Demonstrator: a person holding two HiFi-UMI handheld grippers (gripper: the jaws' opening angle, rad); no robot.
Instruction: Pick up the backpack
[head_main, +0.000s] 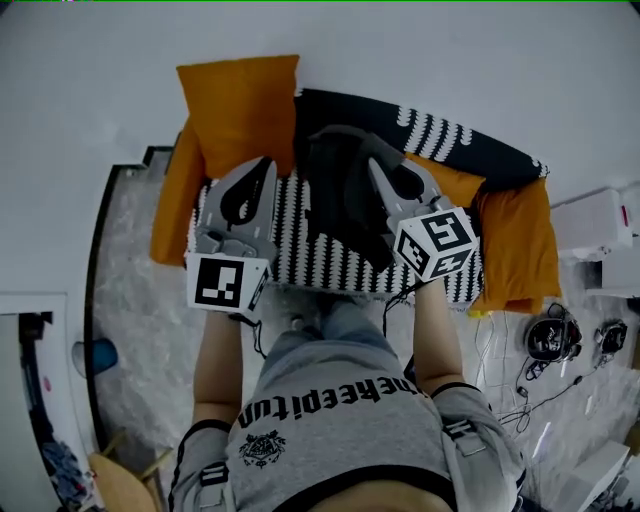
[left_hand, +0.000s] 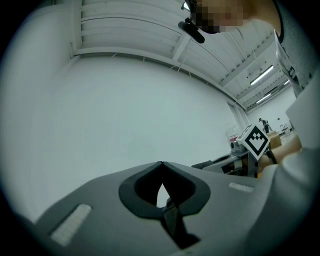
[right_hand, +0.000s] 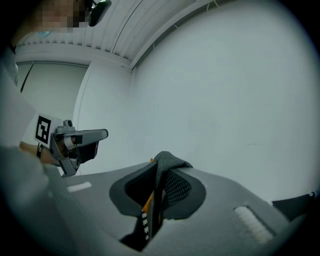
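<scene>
The dark grey backpack (head_main: 340, 205) hangs in front of a sofa (head_main: 310, 250) with a black-and-white patterned cover. My right gripper (head_main: 376, 166) is shut on the backpack's padded strap. In the right gripper view that grey strap (right_hand: 169, 164) with its mesh underside is pinched between the jaws and sticks up past them. My left gripper (head_main: 264, 163) is beside the backpack on its left, apart from it. In the left gripper view its jaws (left_hand: 161, 163) meet at the tips with nothing between them, pointing at a bare white wall.
Orange cushions lie on the sofa at the left (head_main: 238, 110) and at the right (head_main: 515, 245). Cables and headsets (head_main: 552, 338) lie on the floor at the right, near white boxes (head_main: 592, 225). A white wall (head_main: 450, 60) stands behind the sofa.
</scene>
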